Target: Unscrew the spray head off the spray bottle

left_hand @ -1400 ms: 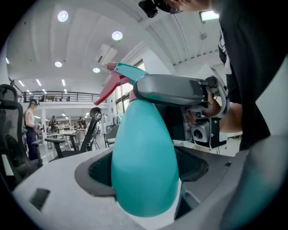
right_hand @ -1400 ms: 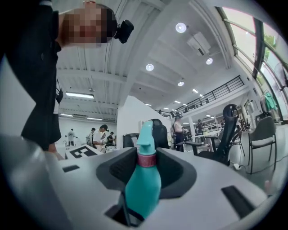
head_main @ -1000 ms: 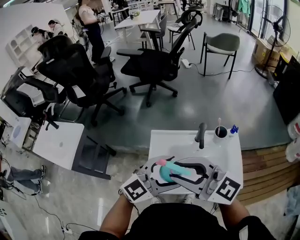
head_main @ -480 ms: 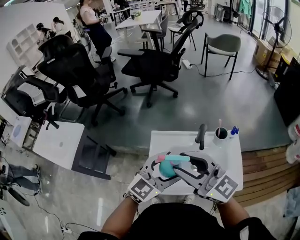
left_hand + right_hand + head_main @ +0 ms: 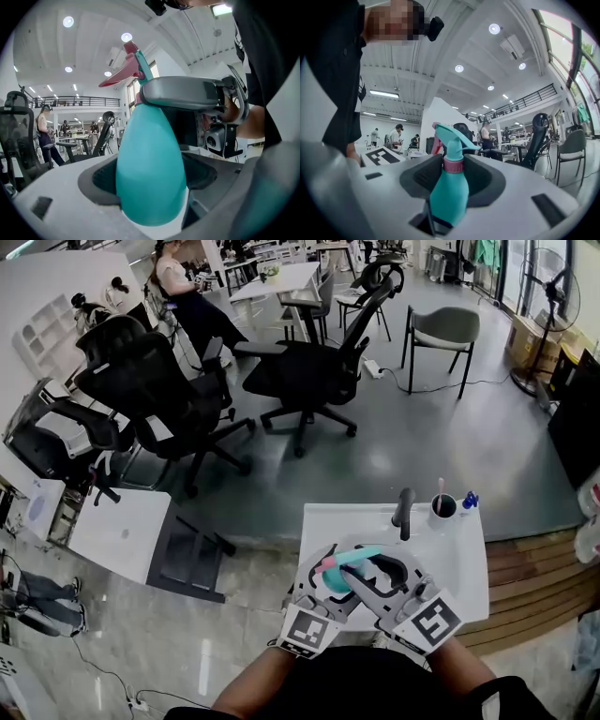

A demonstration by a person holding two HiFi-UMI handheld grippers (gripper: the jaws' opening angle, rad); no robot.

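A teal spray bottle (image 5: 334,579) with a pink collar and trigger hangs above the white table (image 5: 461,554). My left gripper (image 5: 326,585) is shut on its rounded body (image 5: 150,173), which fills the space between the jaws. My right gripper (image 5: 361,566) comes in from the right at the neck. In the right gripper view the pink collar (image 5: 453,165) sits between the pads, touching both, under the teal spray head (image 5: 452,136). The right jaws have just been closing with the collar between them. One right jaw (image 5: 187,93) crosses the neck in the left gripper view.
On the table's far edge stand a black tap-like post (image 5: 404,508), a dark cup (image 5: 441,506) with a toothbrush, and a small blue item (image 5: 467,499). Black office chairs (image 5: 300,371) and a low white table (image 5: 122,531) lie beyond. A wooden platform (image 5: 534,587) is to the right.
Both grippers have drawn closer together and swung, the left cube shifting right and the right cube left. The bottle stays between them, its nozzle now tilted up to the right.
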